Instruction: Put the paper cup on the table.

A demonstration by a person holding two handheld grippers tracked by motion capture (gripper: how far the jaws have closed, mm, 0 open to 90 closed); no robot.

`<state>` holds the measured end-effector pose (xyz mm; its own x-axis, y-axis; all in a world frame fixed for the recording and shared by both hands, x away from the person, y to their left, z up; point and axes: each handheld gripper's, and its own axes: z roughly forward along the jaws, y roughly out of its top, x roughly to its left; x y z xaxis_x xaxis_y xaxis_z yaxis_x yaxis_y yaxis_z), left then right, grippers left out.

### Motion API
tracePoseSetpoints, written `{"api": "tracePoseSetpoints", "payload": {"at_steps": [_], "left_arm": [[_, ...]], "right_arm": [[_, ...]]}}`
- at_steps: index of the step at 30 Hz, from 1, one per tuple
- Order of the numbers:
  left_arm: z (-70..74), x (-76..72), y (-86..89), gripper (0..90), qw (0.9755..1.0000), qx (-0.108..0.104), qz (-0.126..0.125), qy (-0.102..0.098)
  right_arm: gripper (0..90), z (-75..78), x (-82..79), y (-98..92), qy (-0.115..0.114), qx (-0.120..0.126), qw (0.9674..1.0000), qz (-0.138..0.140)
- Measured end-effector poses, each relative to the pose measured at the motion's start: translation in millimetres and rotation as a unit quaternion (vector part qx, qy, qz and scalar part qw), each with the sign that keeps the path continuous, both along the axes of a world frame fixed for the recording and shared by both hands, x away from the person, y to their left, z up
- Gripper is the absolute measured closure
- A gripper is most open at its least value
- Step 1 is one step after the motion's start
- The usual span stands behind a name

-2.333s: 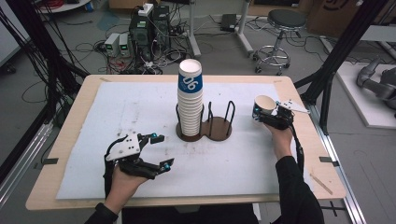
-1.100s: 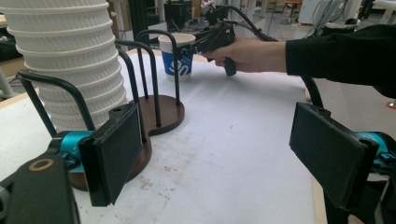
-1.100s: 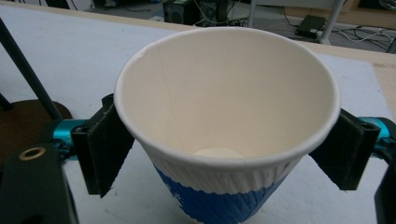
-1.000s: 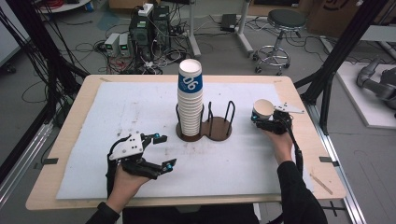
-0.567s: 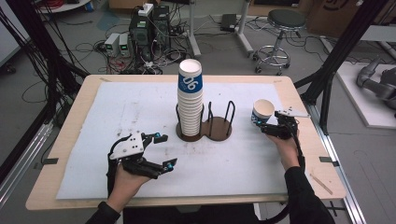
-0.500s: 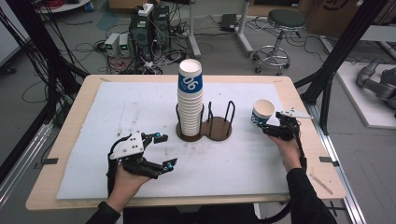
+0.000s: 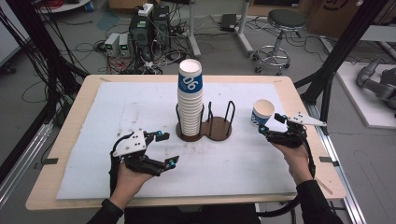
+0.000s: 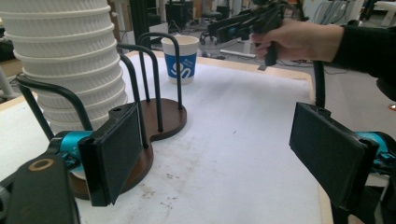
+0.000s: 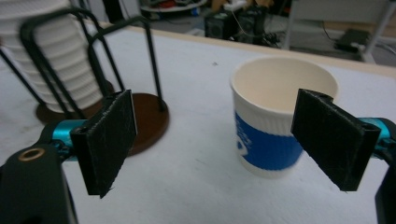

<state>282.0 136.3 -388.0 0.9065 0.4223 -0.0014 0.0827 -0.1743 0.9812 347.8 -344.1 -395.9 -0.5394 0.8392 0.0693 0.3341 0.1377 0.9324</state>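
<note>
Near the front edge of the table (image 7: 70,140), on the left, the left gripper (image 7: 164,150) rests low over the white mat (image 7: 140,107). Its jaws are spread apart and nothing is between them. On the right side, a bit farther in, a hand holds the right gripper (image 7: 268,127) above the mat. Its jaws are spread wide too, and they pinch nothing. Just past the right gripper stands one paper cup (image 7: 262,112), white with a blue band. It sits upright on the mat, on the right side of the table. In the right gripper view the cup (image 9: 280,116) is close in front of the jaws, a little to the right, and not touching them. Farther in, at the middle of the table, is a brown cup holder (image 7: 205,128) with black wire loops. A tall stack of cups (image 7: 190,105) fills its left ring. Its right ring is bare.
</note>
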Motion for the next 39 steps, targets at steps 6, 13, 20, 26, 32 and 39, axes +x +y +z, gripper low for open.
{"api": "tracePoseSetpoints", "payload": {"at_steps": [6, 13, 20, 26, 32, 39], "left_arm": [[1.9, 2.8, -2.7, 17.0, 1.0, 0.0, 0.004, 0.0], [6.6, 3.5, 3.4, 17.0, 0.9999, -0.006, 0.008, -0.007], [16.4, 2.9, 14.5, 17.0, 0.9996, -0.02, 0.008, -0.02], [23.5, 0.6, 25.5, 17.0, 0.999, -0.041, 0.009, -0.019], [29.1, -1.5, 34.3, 17.0, 0.9985, -0.046, 0.019, -0.022], [30.5, -1.4, 39.8, 17.0, 0.9983, -0.048, 0.029, -0.018]], "right_arm": [[14.6, 15.1, -12.7, 12.7, -0.04, 0.021, 0.9975, 0.055], [16.4, 31.3, -26.9, 34.5, -0.047, 0.02, 0.991, 0.124], [18.2, 46.8, -37.3, 59.2, -0.036, 0.032, 0.9804, 0.191], [18.2, 53.1, -44.4, 64.9, -0.057, 0.036, 0.976, 0.207], [18.2, 55.1, -41.9, 61.1, -0.062, 0.04, 0.9762, 0.204], [18.2, 53.7, -39.4, 62.3, -0.054, 0.038, 0.9759, 0.208]]}}
